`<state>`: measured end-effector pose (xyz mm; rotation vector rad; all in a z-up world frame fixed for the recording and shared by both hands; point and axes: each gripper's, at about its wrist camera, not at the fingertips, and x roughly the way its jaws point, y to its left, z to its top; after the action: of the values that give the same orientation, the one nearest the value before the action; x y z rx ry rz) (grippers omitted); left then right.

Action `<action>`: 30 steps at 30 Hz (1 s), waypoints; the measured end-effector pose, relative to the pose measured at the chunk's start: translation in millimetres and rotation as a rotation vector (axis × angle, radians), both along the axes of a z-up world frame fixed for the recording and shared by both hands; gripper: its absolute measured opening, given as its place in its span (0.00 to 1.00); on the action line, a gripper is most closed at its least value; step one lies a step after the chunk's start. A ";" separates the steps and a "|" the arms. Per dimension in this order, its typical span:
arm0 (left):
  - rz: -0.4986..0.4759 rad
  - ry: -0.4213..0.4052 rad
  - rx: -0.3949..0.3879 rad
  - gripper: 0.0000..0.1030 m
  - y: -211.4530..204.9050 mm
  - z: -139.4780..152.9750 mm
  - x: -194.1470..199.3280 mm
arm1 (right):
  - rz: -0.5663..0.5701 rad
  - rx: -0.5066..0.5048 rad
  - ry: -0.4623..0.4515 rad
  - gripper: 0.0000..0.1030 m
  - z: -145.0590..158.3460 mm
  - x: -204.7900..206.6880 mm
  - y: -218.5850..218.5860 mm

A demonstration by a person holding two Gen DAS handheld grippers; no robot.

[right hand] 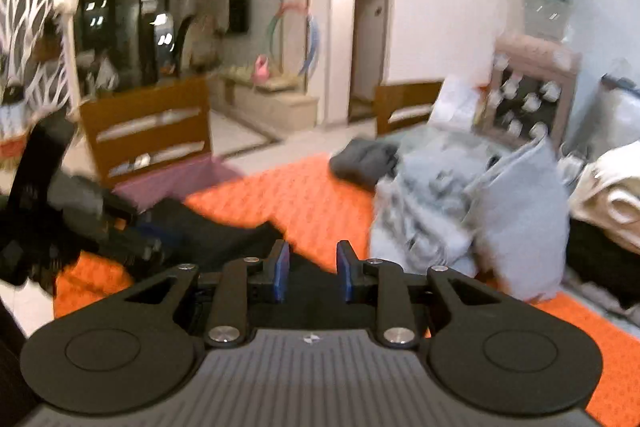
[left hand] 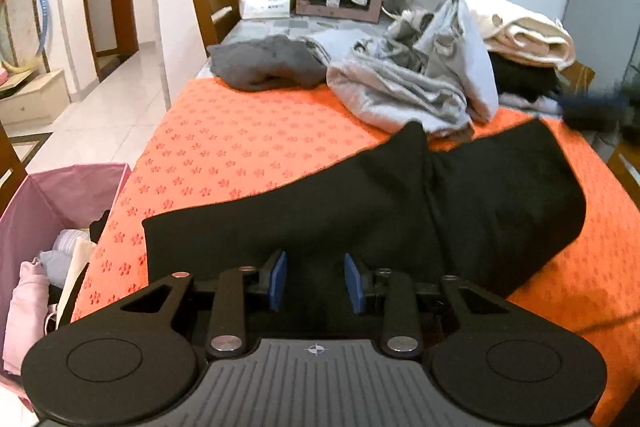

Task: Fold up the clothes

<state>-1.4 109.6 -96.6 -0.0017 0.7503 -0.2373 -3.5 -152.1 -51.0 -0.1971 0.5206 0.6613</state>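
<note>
The black garment (left hand: 360,211) lies spread on the orange patterned cloth (left hand: 240,147) that covers the table, at the near edge, with a deep crease running down its middle so the right part looks partly folded over. I judge that I am between folds: the piece is laid out, and the next fold is not yet made.

To do this step well, I think I should take the near hem at two points well apart, one with each claw, grip only the top layer I want to move, and carry it over evenly so that the edges meet and no wrinkle is trapped under.

My left gripper (left hand: 316,281) hangs just over the near edge of the garment, its blue pads (left hand: 279,279) parted to a medium gap, with nothing between them. My right gripper (right hand: 311,271) is also parted and holds nothing; black fabric (right hand: 224,235) shows just before it, though this view is blurred.

Further back on the table are a crumpled grey garment pile (left hand: 420,87), a dark grey folded piece (left hand: 268,65) and cream folded clothes (left hand: 524,35). A pink laundry basket (left hand: 60,195) with clothes stands beside the table on my left.
</note>
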 end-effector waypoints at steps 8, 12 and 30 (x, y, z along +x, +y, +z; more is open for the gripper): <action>-0.121 -0.088 0.019 0.36 -40.4 0.1 2.9 | -0.027 -0.028 0.138 0.29 -54.3 34.3 13.0; -0.084 -0.040 0.037 0.38 -43.3 -14.9 22.8 | -0.052 -0.041 0.185 0.29 -78.2 51.8 18.8; 0.141 0.029 -0.125 0.45 13.1 -24.4 49.4 | 0.036 -0.054 0.233 0.29 -75.6 78.2 49.7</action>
<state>48.0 122.7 -121.0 -0.1763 0.7597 -0.1500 74.7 -102.3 -126.6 -0.1814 0.7605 0.7095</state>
